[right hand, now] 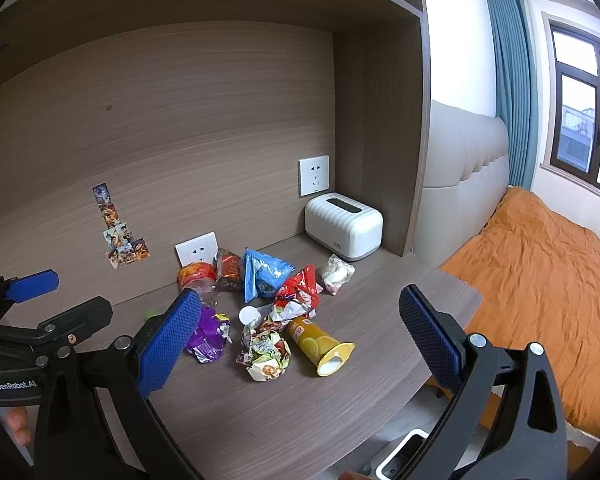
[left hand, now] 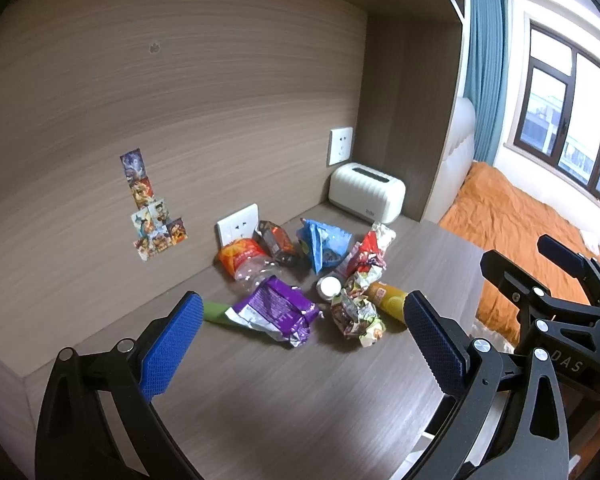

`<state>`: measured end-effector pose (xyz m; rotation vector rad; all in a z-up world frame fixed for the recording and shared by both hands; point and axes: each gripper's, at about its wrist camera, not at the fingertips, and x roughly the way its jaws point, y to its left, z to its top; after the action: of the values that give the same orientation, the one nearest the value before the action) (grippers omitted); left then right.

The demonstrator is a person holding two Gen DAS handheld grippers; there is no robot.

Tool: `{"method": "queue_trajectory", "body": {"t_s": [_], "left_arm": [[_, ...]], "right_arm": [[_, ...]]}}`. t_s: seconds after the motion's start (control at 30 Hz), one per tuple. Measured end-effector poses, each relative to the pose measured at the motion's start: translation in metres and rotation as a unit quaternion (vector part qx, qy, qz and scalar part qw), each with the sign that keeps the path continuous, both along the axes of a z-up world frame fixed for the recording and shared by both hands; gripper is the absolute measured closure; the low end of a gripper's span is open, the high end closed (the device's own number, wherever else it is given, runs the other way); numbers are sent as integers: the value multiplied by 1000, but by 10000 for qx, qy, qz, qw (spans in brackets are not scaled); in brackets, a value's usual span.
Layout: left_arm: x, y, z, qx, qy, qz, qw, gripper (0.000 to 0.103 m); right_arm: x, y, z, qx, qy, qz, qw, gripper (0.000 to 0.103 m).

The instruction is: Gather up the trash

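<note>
Nearest you, two tongs hover above the tabletop (right hand: 300, 420): your left tongs (left hand: 300, 344) and your right tongs (right hand: 296, 336), each spread wide with nothing between the blue pads. Just beyond lies the trash, one loose cluster. Front row: one purple wrapper (left hand: 276, 312), one green item (left hand: 214, 312) partly hidden beneath it, one crumpled multicoloured wrapper (right hand: 266, 354), and one yellow tube (right hand: 320, 342) on its side, open end toward you. Middle: one white cap (left hand: 329, 286) and one red wrapper (right hand: 298, 294). Back row: one clear bottle with an orange label (left hand: 246, 260), one brown packet (left hand: 276, 240), one blue bag (right hand: 264, 274), and one white crumpled piece (right hand: 337, 273) set apart at right. Behind stand one white ribbed box (right hand: 343, 228), two wall sockets (right hand: 314, 175), and a column of stickers (right hand: 118, 232). An orange bed (right hand: 540, 280) lies right.
</note>
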<state>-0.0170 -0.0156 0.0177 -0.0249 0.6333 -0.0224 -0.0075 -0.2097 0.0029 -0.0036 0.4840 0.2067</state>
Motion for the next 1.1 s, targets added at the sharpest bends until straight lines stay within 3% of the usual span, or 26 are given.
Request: {"method": "queue_trajectory", "body": {"t_s": [1.1], "left_arm": [[2, 1, -11, -55, 169, 19, 9998, 4]], "right_arm": [[4, 5, -4, -116, 96, 126, 9998, 4]]}}
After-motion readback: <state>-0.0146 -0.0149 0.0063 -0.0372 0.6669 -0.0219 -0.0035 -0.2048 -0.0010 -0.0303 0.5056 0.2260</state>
